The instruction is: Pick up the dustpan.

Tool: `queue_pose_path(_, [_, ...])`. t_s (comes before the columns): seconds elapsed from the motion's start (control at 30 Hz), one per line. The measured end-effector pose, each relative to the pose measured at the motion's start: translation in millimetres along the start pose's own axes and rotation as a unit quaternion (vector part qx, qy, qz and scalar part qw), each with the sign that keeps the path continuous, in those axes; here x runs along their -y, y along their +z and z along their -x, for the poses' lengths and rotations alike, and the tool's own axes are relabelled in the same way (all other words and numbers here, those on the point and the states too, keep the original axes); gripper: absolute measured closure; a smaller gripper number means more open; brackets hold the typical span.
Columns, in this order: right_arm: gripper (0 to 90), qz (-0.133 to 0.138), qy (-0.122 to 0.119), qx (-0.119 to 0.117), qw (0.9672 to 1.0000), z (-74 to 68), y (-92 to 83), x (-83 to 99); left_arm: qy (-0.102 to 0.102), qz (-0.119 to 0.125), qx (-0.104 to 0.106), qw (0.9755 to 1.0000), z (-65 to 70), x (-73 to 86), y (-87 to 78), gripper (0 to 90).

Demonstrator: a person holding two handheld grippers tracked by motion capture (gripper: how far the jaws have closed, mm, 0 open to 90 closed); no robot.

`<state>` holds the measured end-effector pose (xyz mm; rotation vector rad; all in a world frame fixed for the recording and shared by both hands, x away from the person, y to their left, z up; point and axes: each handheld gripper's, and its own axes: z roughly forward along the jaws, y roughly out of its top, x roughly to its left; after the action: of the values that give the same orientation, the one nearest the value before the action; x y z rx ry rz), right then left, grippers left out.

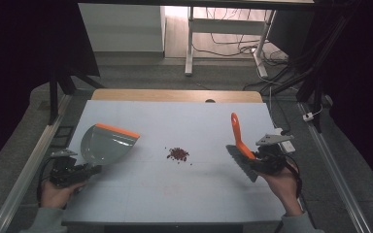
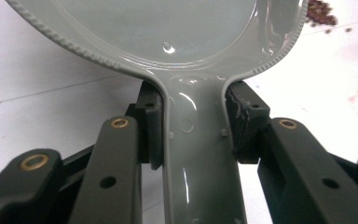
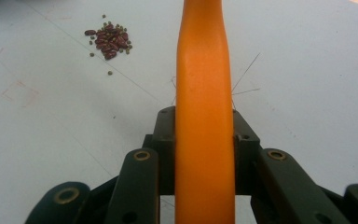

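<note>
The left gripper (image 1: 85, 171), held in the person's left hand (image 1: 53, 193) at the near left of the table, has its jaws closed tight on the handle of a grey plastic dustpan with an orange front lip (image 1: 104, 143). In the left gripper view both black pads press the sides of the dustpan's (image 2: 168, 32) narrow grey handle. The pan lies flat on the pale blue table top (image 1: 175, 194), its long axis running from the gripper away and to the right, its orange lip facing the far right.

The right gripper (image 1: 260, 158), in the right hand (image 1: 281, 184) at the near right, is clamped on the orange plastic handle of a small hand brush (image 1: 240, 145) — the right gripper view shows the brush handle (image 3: 204, 116) pinched between both jaws. The handle points up and away from the person; the dark bristle head hangs at its lower end, tilted, just above or at the table surface.

Between the two tools, near the table's middle, sits a small pile of dark red beans (image 1: 178, 154) — well apart from both pan and brush. Open table surrounds it on all sides.
</note>
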<state>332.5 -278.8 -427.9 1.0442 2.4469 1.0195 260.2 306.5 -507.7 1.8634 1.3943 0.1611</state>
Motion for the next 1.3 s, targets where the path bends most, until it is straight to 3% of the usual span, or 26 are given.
queue_pose_path(0.2, [70.9,-0.003,-0.003,-0.002,1.0000,2.1,-0.5,3.4,0.030,0.003,0.017,0.9994,9.0,-1.4,-1.3,61.4])
queue_pose_path(0.47, [70.9,-0.001,-0.005,-0.001,1.0000,3.5,-3.2,4.4,0.066,0.001,0.047,0.9967,19.0,-3.9,-6.2,61.4])
queue_pose_path(0.6, [70.9,-0.002,-0.006,-0.002,1.0000,3.2,-3.4,5.0,0.083,0.006,0.071,0.9940,28.1,-7.9,-6.7,61.4])
queue_pose_path(1.07, [70.9,-0.003,-0.008,0.000,1.0000,2.2,-3.4,4.6,0.148,-0.007,0.083,0.9854,52.7,-13.7,-7.6,61.4])
queue_pose_path(1.3, [70.9,-0.001,-0.011,-0.001,0.9999,1.1,-3.9,3.8,0.182,-0.015,0.098,0.9784,64.3,-14.8,-6.6,61.4])
